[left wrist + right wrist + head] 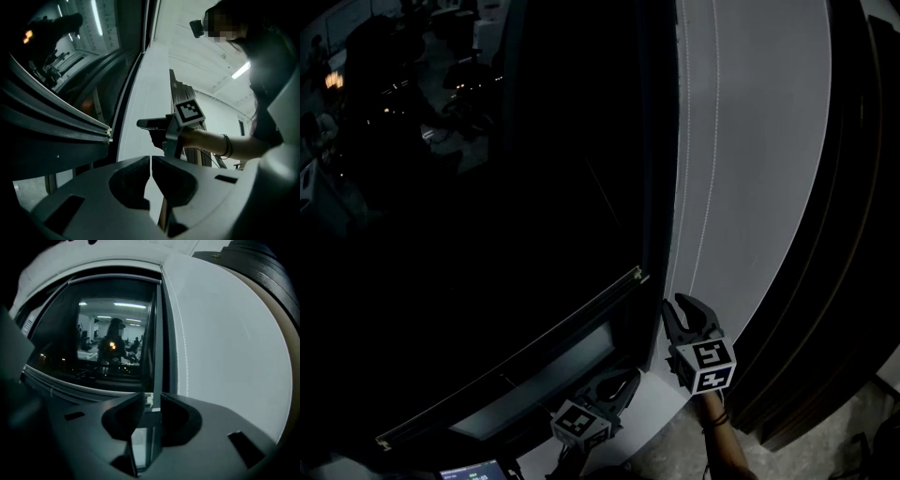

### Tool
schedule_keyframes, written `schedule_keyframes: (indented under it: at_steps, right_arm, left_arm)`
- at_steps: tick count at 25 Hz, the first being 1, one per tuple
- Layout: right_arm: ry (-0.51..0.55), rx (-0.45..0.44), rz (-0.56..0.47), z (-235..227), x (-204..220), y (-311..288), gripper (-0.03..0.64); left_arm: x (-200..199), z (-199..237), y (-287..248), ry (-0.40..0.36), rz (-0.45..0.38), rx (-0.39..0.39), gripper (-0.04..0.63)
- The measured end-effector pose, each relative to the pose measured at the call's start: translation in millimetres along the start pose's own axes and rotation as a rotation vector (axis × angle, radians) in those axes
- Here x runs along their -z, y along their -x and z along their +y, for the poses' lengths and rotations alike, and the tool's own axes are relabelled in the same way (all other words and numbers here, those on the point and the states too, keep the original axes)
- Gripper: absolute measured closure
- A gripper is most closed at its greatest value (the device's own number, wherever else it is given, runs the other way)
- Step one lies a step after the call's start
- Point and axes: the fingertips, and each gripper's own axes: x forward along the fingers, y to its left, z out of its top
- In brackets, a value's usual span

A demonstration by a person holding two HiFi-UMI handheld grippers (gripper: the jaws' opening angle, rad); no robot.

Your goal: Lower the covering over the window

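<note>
Over the window, the covering (487,234) hangs as a dark sheet in which room lights show faintly. Its bottom rail (581,311) sits low, with only a narrow strip of glass (534,375) showing beneath it. The rail's long axis runs across the window's width. In the head view it slants from lower left to upper right, and its right end stops at the window frame's upright (656,187).

Just right of that end is the right gripper (680,305), its jaws standing apart with nothing between them. In the right gripper view, only the rail's end and the upright show through the gap. It points level at the corner where the frame meets the white wall (769,141). Its marker cube (708,366) faces the head camera, and a bare forearm (727,450) with a dark band at the wrist reaches up from the picture's lower edge.

The left gripper (628,380) is lower and further left, below the rail, and points the same way. Its jaws are pressed together, with just a hairline between them and nothing gripped.

On the wall, two strands of a bead chain (712,141) run down beside the frame. Neither gripper touches the chain.
</note>
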Motion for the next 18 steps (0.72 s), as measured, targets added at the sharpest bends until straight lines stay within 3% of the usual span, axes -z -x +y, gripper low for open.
schedule_keyframes:
  at_steps: [9,18]
  right_arm:
    - [0.037,0.188,-0.042,-47.4,-38.8,-57.4,0.529]
    - [0.032,0.182,-0.034,-66.3,-53.2,-91.1,0.529]
  left_arm:
    - [7.1,26.0,2.8,0.026,0.009,0.046,0.595]
    - [10.1,40.4,14.7,0.033,0.018,0.049,0.595]
